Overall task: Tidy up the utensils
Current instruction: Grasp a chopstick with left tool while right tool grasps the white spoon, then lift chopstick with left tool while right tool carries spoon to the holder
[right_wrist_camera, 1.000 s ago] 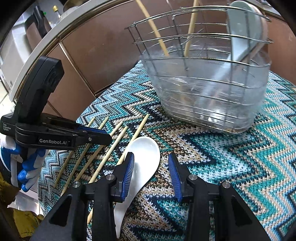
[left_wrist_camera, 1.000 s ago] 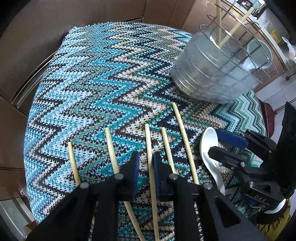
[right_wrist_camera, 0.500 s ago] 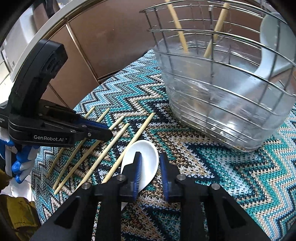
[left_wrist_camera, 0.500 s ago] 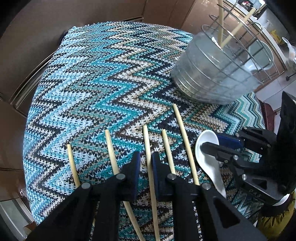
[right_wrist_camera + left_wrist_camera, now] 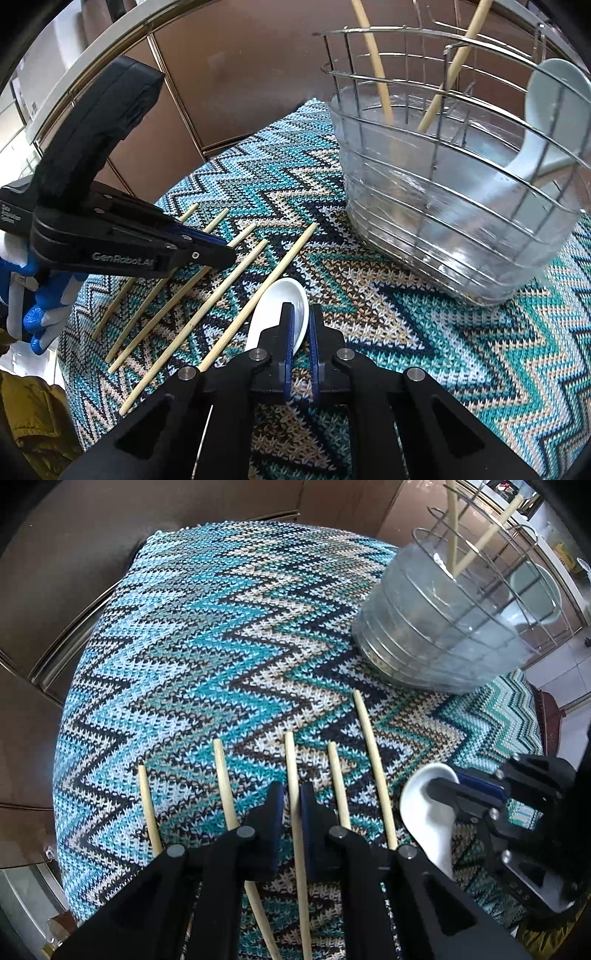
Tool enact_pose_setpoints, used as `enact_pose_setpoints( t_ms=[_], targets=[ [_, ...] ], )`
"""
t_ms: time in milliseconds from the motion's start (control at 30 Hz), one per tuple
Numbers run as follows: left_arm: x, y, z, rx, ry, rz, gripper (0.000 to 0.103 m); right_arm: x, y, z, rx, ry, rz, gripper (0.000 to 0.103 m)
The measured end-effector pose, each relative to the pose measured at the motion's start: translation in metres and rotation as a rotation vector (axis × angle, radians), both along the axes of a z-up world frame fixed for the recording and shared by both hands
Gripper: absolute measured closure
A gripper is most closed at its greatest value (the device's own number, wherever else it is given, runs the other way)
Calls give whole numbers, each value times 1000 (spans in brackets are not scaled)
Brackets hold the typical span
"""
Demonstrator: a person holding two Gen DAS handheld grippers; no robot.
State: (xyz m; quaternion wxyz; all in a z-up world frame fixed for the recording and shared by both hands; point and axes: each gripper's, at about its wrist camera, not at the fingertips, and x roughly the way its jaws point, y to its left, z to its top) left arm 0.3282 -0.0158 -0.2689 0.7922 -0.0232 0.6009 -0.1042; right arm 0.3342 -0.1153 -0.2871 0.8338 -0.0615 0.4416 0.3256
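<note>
Several wooden chopsticks lie side by side on the zigzag knitted cloth (image 5: 192,657). My left gripper (image 5: 291,792) is shut on the middle chopstick (image 5: 290,760). A white ceramic spoon (image 5: 277,310) lies right of the chopsticks; it also shows in the left wrist view (image 5: 428,812). My right gripper (image 5: 301,314) is shut on the spoon's bowl edge. A wire basket with a clear liner (image 5: 454,229) stands behind, holding two chopsticks (image 5: 373,62) and a pale blue spoon (image 5: 550,114).
The cloth (image 5: 424,332) covers a rounded surface that drops off at its edges. Brown cabinet panels with metal trim (image 5: 236,74) stand behind. A gloved hand (image 5: 37,314) holds the left gripper's handle.
My right gripper moved forward and closed from wide open onto the white spoon's bowl. My left gripper narrowed onto the middle chopstick.
</note>
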Motion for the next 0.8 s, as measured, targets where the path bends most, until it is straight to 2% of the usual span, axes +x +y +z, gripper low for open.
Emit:
enact_pose_setpoints(
  t_ms=[267,533,700,800],
  targets=[
    [-4,-17,2,73,-28,-3,98,-24,-14,22,10,-53,-34,98],
    [-27,-15,29,11,-140,16,98,-58,-27,48,-9,-129,-86,98],
    [-46,-8,61,-55,-245,23,98,-80,-31,66,-12,-202,-135,98],
    [-65,-8,83,-67,-314,23,98,-93,-30,75,1,-234,-159,98]
  ],
)
